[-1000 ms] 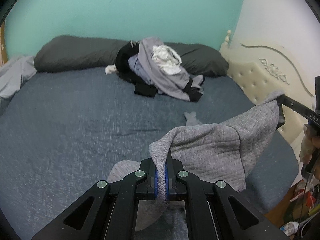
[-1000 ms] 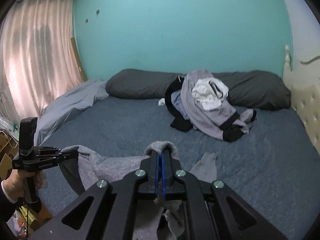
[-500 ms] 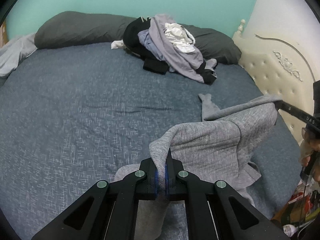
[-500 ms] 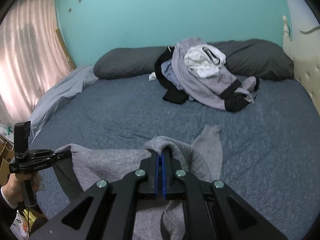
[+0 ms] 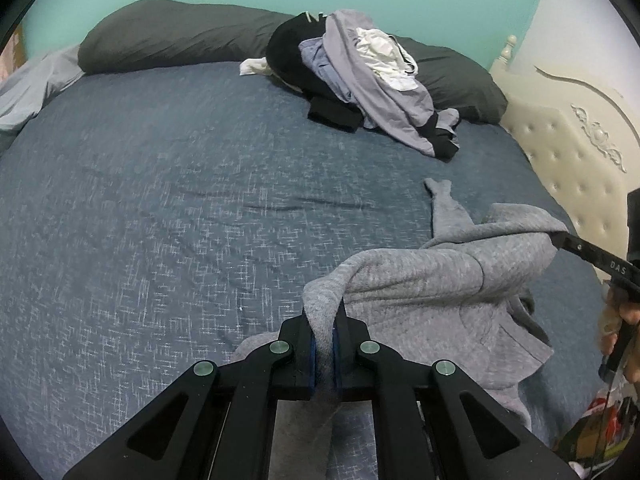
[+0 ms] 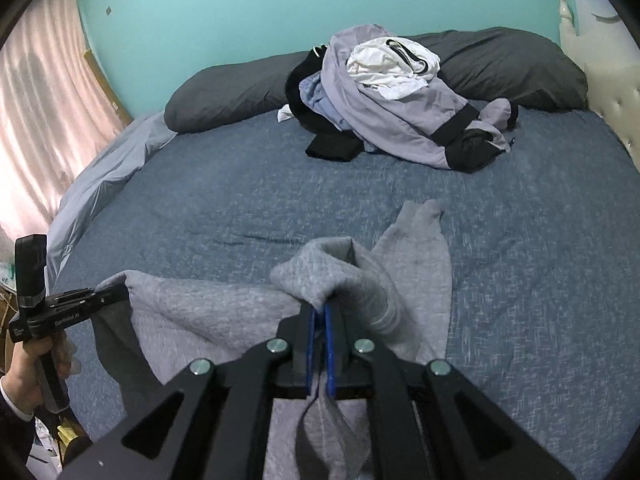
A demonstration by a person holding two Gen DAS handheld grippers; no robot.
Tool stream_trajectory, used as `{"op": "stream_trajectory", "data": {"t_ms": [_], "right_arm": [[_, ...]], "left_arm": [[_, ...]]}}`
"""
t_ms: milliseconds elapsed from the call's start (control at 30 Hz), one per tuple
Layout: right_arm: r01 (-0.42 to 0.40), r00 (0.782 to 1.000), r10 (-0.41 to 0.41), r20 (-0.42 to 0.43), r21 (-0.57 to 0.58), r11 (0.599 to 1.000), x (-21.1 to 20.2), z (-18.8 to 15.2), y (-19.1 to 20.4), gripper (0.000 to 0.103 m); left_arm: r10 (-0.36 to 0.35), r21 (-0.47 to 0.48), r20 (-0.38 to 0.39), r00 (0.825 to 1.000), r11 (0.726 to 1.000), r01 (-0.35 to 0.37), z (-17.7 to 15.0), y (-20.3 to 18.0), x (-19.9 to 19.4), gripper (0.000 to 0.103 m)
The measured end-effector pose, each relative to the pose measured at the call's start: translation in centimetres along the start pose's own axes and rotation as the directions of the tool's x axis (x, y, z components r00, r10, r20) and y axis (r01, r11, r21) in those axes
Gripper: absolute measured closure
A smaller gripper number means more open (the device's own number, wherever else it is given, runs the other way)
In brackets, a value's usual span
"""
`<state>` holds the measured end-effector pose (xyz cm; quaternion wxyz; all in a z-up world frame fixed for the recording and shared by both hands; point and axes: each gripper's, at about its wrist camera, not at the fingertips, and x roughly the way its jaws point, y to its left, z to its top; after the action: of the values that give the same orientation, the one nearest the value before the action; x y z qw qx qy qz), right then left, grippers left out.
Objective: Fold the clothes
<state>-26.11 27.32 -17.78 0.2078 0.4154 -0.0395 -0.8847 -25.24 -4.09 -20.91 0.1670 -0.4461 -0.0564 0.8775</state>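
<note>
So that it could be spread for folding, the grey sweater [image 5: 440, 300] was held over the near edge of the bed [image 5: 200, 200], pinched by the left gripper [image 5: 324, 344] and right gripper [image 6: 318, 344] at separate spots, one sleeve [image 6: 420, 248] already lying on the cover, the clothes pile [image 6: 392, 92] left by the pillows.

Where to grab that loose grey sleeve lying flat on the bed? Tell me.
Grip the sleeve at its cuff end, coming down from above: it lies flat and free on the blue bedspread, pointing toward the clothes pile.
</note>
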Motion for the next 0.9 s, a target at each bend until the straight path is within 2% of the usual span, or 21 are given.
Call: {"op": "stream_trajectory", "data": {"t_ms": [67, 133, 233, 400, 600, 733, 900], "right_arm": [[0.003, 1.000, -0.003, -0.005, 0.010, 1.000, -0.3, -0.1, -0.2, 0.081], [0.003, 1.000, -0.003, -0.008, 0.020, 1.000, -0.6, -0.3, -0.4, 0.077], [0.004, 1.000, -0.004, -0.012, 0.034, 0.999, -1.1, -0.5, -0.7, 0.077], [0.006, 1.000, -0.005, -0.030, 0.026, 1.000, -2.3, -1.6, -0.9, 0.077], [0.029, 0.999, -0.028, -0.022, 0.031, 0.999, -3.7, -2.3, -1.8, 0.077], [0.022, 1.000, -0.021, -0.022, 0.072, 0.997, -4.2, -2.5, -2.9, 0.077], [0.017, 0.999, -0.013, -0.049, 0.073, 0.997, -3.5, -3.3, -3.1, 0.077]], "left_arm": [[-0.007, -0.016, -0.005, 1.000, 1.000, 0.007, 0.0, 0.2, -0.1, 0.095], [-0.004, -0.013, -0.008, 1.000, 1.000, 0.004, 0.0, 0.1, -0.3, 0.094], [-0.002, -0.010, -0.004, 1.000, 1.000, 0.002, 0.0, 0.0, -1.1, 0.091], [0.007, -0.024, 0.025, 1.000, 1.000, -0.006, 0.1, 0.4, -3.0, 0.080], [0.042, -0.044, 0.048, 0.998, 0.998, -0.040, 0.1, 1.4, -4.7, 0.079], [0.014, 0.003, 0.051, 0.999, 1.000, -0.014, -0.1, -0.1, -4.9, 0.079], [-0.070, 0.107, 0.004, 0.998, 0.992, 0.069, -1.2, -4.3, -2.5, 0.079]]}}
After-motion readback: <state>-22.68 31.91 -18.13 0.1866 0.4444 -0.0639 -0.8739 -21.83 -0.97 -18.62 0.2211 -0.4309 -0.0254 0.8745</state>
